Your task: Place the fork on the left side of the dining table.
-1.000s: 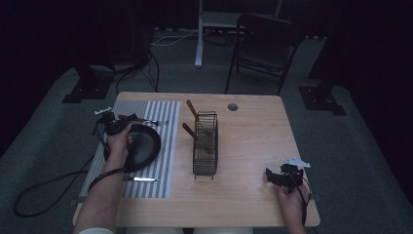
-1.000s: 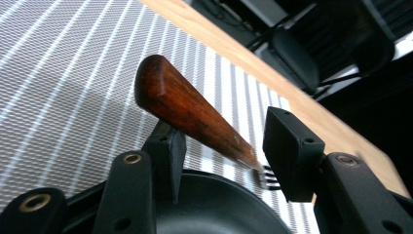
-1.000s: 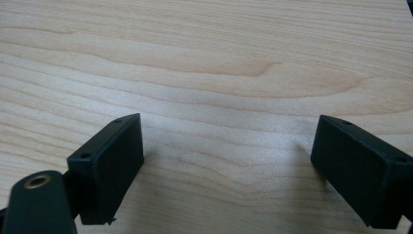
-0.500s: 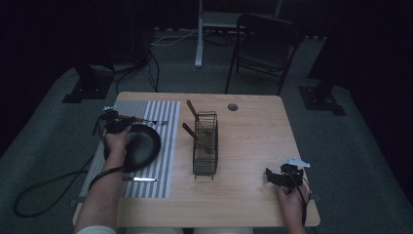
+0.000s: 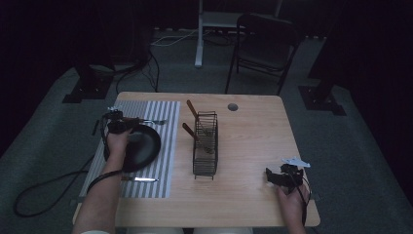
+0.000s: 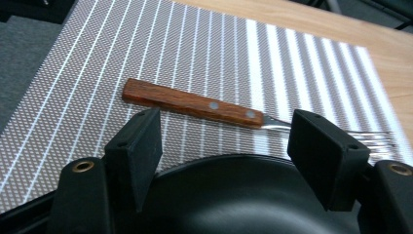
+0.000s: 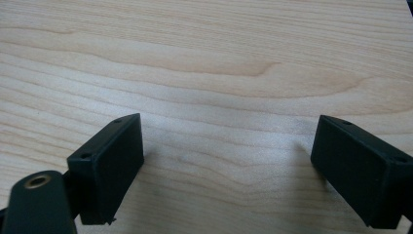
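On the striped placemat (image 5: 165, 146), at the left part of the wooden table (image 5: 253, 146), a black plate (image 5: 143, 146) serves as the centre of things. Just beyond the plate's far rim lies a fork (image 6: 204, 105) with a wooden handle, flat on the mat. The left gripper (image 6: 224, 146) hovers over the plate's far edge, jaws wide apart with nothing between them, facing the fork. A knife (image 5: 140, 179) lies on the mat at the plate's near side. Right of the plate, off the mat, stands a wire rack (image 5: 205, 144) holding wooden-handled utensils. Well right of the plate, near the table's front edge, the right gripper (image 7: 226, 165) sits low over bare wood, jaws spread and empty.
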The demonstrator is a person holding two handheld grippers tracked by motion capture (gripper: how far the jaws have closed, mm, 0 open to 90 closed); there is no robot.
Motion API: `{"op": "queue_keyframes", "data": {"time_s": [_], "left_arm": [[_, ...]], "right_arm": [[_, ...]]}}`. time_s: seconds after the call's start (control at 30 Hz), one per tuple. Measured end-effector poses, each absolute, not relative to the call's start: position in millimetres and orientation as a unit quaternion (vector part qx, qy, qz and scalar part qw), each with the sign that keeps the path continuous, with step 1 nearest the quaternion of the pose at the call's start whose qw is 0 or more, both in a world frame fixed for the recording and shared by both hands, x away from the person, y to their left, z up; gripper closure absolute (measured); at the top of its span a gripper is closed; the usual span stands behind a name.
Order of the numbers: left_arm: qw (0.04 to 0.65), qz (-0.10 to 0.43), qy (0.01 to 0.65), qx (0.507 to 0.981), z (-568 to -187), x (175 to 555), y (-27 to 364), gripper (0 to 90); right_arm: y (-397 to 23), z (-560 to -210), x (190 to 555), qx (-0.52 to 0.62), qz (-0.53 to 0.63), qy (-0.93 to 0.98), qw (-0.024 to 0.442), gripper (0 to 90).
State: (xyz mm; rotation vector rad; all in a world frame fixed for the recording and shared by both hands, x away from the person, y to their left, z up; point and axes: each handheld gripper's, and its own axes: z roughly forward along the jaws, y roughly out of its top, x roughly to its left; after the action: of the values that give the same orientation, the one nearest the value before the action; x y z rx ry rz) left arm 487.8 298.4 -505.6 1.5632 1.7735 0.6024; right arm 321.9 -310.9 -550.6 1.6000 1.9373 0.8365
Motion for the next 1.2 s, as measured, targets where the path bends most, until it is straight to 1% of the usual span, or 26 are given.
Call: {"op": "queue_keyframes", "data": {"time_s": [0.03,0.13,0.37,0.43,0.5,0.57,0.8,0.97,1.2], "left_arm": [[0.343,0.244,0.679,0.602,-504.1,485.2,297.5,28.8],[0.353,0.232,0.668,0.612,-500.1,479.6,295.3,28.8],[0.352,0.241,0.653,0.626,-489.9,463.7,291.7,28.8],[0.342,0.249,0.655,0.626,-486.8,459.4,291.5,28.8],[0.348,0.254,0.655,0.621,-483.7,454.4,291.5,28.8],[0.345,0.254,0.651,0.627,-481.5,450.3,291.9,28.8],[0.344,0.266,0.642,0.632,-482.0,435.0,295.7,28.9],[0.353,0.251,0.632,0.643,-489.2,417.9,296.7,28.8],[0.356,0.253,0.616,0.655,-488.1,398.2,295.8,28.8]], "right_arm": [[-310.9,-550.6,321.9,0.586,0.306,0.709,0.244,11.6],[-310.9,-550.6,322.0,0.586,0.306,0.709,0.244,11.6],[-310.9,-550.6,322.0,0.586,0.306,0.709,0.244,11.6],[-310.8,-550.6,322.0,0.586,0.306,0.709,0.244,11.6],[-310.9,-550.6,322.0,0.586,0.306,0.709,0.244,11.6],[-310.9,-550.6,322.0,0.586,0.306,0.710,0.244,11.6],[-310.9,-550.6,322.0,0.586,0.306,0.709,0.244,11.6],[-310.9,-550.6,321.9,0.586,0.306,0.709,0.244,11.6],[-310.8,-550.6,321.9,0.586,0.306,0.709,0.244,11.6]]}}
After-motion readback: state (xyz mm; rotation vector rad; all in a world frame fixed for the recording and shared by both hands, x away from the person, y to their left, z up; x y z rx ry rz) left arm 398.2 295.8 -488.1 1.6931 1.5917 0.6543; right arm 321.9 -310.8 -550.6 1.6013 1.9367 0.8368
